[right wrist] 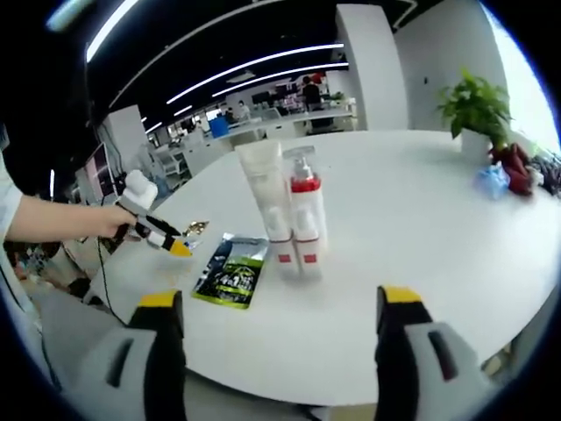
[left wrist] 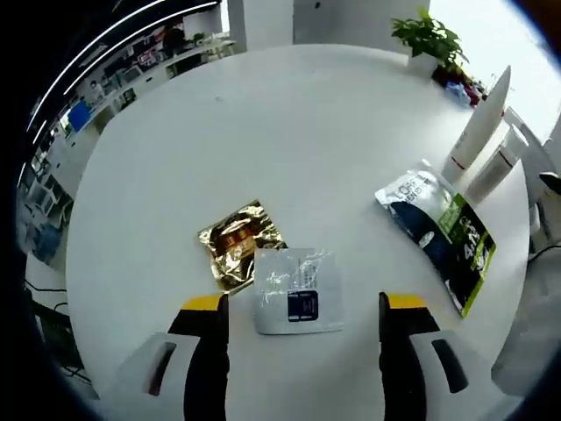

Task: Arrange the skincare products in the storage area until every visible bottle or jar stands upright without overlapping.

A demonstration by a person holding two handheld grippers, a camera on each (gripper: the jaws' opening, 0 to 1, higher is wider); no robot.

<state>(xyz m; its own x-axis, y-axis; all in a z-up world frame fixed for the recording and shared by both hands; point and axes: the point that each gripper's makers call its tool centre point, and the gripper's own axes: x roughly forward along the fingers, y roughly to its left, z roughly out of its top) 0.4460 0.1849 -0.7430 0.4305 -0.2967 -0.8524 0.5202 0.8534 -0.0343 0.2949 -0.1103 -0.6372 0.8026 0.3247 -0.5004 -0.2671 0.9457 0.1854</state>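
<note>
Silver sachet (left wrist: 298,292) lies before spread jaws; tube (right wrist: 267,206) and pump bottle (right wrist: 306,210) upright.

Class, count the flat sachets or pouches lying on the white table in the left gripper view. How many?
3: a gold sachet left of centre, a silver-white sachet touching its lower right, between the jaws, and a green-black pouch at right beside the upright tubes.

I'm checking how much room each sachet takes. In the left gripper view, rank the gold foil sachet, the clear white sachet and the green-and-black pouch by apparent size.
1. green-and-black pouch, longest.
2. clear white sachet.
3. gold foil sachet.
The last two look close; the white one lies nearer the camera, so their order is unsure.
</note>
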